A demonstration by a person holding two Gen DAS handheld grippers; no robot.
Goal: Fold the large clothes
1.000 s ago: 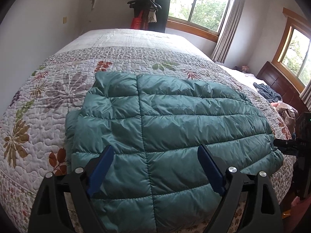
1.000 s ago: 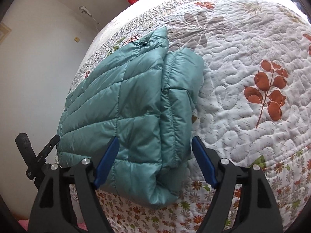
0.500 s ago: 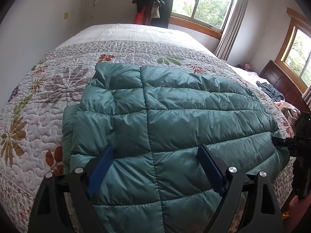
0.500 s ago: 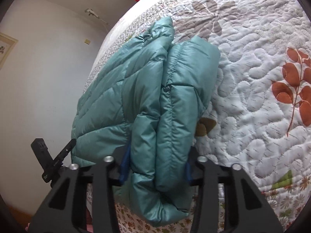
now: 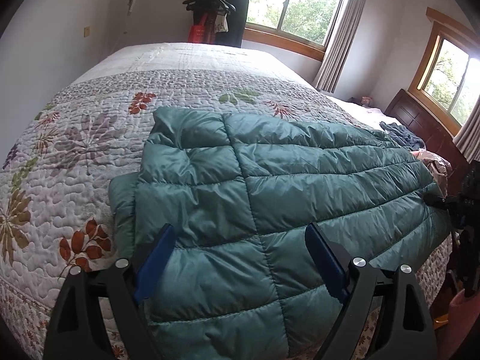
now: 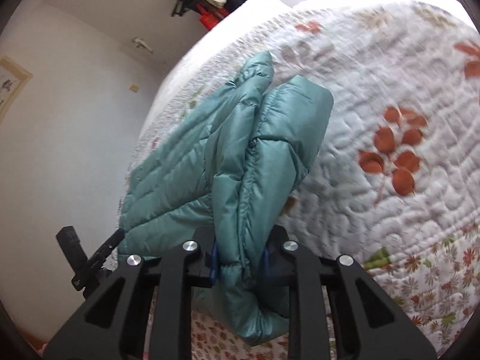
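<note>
While the right gripper clamps the jacket corner at lower centre, the left gripper hovers spread apart, jacket's length running rightward across the bed.

We note a teal jacket, stitched in squares and bands, with a slight sheen. Our left gripper is black with blue pads and silver screws; the right gripper shows the same black frame, with a sliver of blue at the cloth. Under the jacket lies a white quilt with a pebbled stitch, printed with rust-red leaves, olive and green sprigs and grey-purple flowers; its hanging border carries small daisies in red, brown and green. We record white walls, grey curtains, honey-brown window frames, a dark brown headboard and a red bag.
</note>
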